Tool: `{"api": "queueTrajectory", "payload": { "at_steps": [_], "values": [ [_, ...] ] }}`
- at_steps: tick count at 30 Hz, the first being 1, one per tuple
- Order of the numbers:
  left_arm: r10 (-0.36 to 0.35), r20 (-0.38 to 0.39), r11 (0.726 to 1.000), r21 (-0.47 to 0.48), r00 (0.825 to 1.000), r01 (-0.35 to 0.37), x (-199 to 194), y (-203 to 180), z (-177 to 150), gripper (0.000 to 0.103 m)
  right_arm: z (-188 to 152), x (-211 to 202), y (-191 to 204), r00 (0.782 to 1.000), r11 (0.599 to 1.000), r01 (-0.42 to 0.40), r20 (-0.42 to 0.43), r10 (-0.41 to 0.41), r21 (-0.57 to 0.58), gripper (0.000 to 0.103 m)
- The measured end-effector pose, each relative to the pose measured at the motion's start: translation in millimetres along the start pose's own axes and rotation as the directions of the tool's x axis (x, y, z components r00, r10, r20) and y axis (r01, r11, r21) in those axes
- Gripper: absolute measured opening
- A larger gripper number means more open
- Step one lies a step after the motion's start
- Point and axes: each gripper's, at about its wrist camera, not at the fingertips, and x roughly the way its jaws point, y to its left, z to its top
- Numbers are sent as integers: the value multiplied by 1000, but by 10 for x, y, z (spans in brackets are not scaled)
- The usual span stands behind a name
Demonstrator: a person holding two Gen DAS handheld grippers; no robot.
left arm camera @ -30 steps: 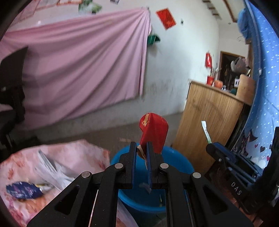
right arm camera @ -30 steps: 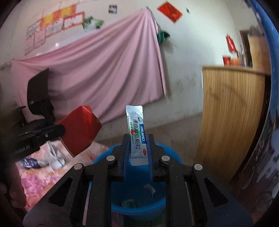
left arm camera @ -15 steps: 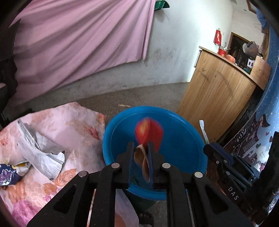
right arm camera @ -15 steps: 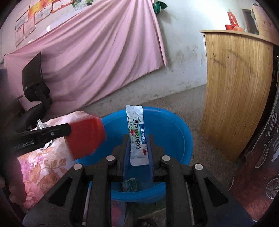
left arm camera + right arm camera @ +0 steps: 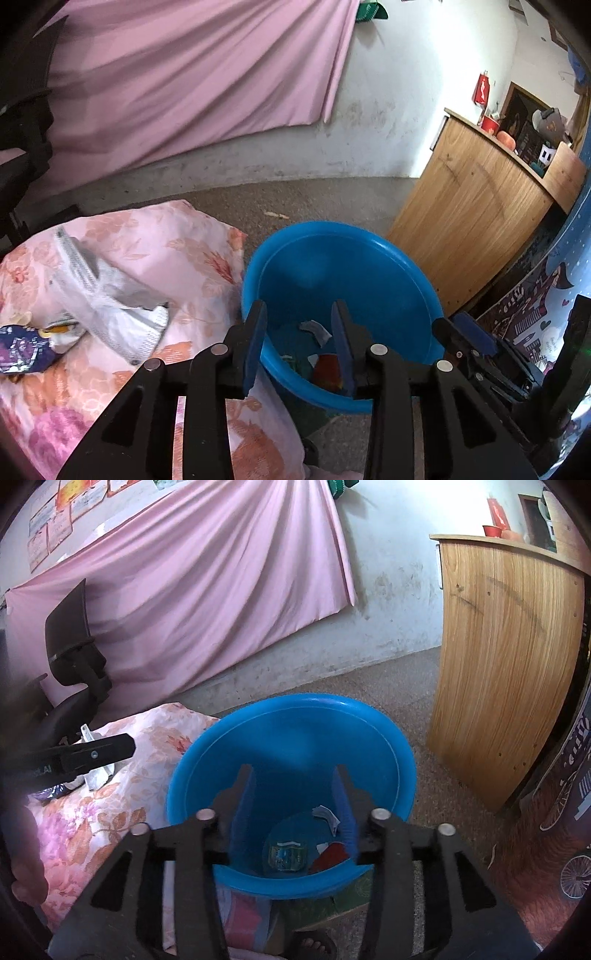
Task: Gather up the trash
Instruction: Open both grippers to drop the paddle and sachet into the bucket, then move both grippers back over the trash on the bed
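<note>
1. Left gripper point(image 5: 298, 325): jaws spread wide, nothing between them. It hangs over the near left rim of the blue basin point(image 5: 399, 258).
2. Right gripper point(image 5: 297, 794): jaws likewise wide apart and empty, poised over the middle of the same blue basin point(image 5: 369, 716).
3. Basin contents, right wrist view: red wrapper point(image 5: 330, 856) lies on the bottom at the near right, beside a greenish printed packet point(image 5: 286, 854) at the near centre. A small white scrap point(image 5: 327, 816) lies just beyond the red wrapper, close to the right-hand finger.
4. Left wrist view confirms the red wrapper point(image 5: 327, 371) on the basin floor, partly hidden behind the right-hand finger, with the white scrap point(image 5: 316, 330) a little farther in.
5. The basin stands just right of a pink floral cloth point(image 5: 177, 243) spread on a low surface; its rim is close to the cloth's edge.
6. Still on the cloth, far left of the basin: a crumpled white bag point(image 5: 110, 306) and a dark blue wrapper point(image 5: 20, 352) at the left edge, the two touching or nearly so.
7. Wooden cabinet point(image 5: 498, 664) stands to the right of the basin, apart from it. Pink curtain point(image 5: 203, 590) hangs on the far wall.
8. Left gripper's body shows in the right wrist view as a black bar point(image 5: 85, 755) over the cloth.
</note>
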Motion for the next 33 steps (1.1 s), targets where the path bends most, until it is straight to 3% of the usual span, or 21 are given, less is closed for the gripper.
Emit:
{"api": "queueTrajectory", "payload": {
  "at_steps": [1,3,5,12,17,24,30,33],
  "values": [
    [4,9,1000,-6,1000,-4,-34,25,-12,38,13,-15,29,1000,1000,3,2,-3,-1,83],
    [9,39,999,-37,999,-7,-139,109,-41,55,41,-51,65,1000,1000,4,8,-4,-5,93],
    [17,61,998,-67,998,-13,-238,202,-52,61,76,-111,124,1000,1000,5,23,-4,-13,102],
    [61,188,993,-109,980,-41,-663,475,-120,96,216,-330,339,997,999,-3,80,7,-43,103],
    [102,298,992,-108,949,-73,-1009,597,-213,99,305,-497,539,992,998,-23,126,31,-65,103],
    [135,364,986,-143,922,-88,-1402,818,-279,101,375,-703,857,984,992,-33,168,53,-118,103],
    [194,440,978,-158,877,-137,-1805,961,-371,101,420,-933,1177,968,985,-57,232,93,-160,103],
    [224,483,972,-169,846,-161,-2025,1050,-438,101,433,-1052,1332,954,981,-72,274,121,-182,103]
  ]
}}
